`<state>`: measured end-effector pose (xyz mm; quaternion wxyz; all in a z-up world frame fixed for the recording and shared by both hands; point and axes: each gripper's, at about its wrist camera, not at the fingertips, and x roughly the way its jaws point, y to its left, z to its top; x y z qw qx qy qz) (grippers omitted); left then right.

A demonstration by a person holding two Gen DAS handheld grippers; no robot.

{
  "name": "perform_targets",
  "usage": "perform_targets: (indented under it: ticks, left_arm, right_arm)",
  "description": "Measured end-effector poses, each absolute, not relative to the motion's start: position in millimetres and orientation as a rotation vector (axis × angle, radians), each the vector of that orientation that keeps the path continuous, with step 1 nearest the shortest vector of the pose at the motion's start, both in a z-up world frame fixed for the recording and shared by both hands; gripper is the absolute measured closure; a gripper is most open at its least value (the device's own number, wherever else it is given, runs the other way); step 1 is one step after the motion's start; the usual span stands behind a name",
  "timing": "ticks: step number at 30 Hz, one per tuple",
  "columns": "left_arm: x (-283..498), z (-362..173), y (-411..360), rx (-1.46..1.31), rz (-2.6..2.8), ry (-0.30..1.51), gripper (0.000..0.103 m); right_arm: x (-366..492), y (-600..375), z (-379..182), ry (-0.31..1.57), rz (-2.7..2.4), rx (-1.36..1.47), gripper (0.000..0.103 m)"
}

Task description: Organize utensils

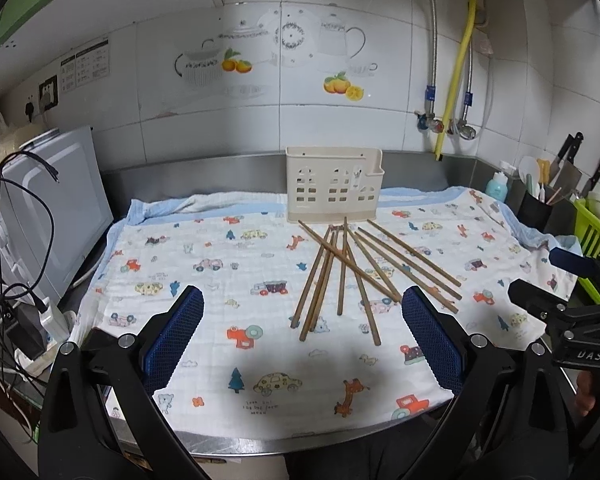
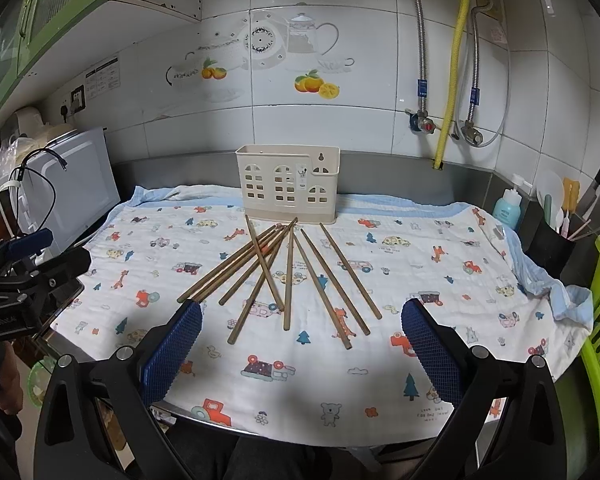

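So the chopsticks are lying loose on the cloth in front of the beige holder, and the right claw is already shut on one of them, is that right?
Not quite. The right claw is open and holds nothing, as the right wrist view shows. The rest stands: the chopsticks lie loose on the cloth in front of the beige holder.
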<state>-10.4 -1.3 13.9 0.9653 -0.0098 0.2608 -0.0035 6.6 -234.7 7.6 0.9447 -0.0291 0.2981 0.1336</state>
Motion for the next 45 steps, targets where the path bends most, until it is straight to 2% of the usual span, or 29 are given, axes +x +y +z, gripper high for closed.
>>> perform_targets:
  ticks: [45]
  left_arm:
    - [-9.3, 15.2, -0.5, -0.011, 0.001, 0.501, 0.005]
  right_arm:
    - [9.6, -230.4, 8.2, 0.595, 0.289, -0.055, 0.006]
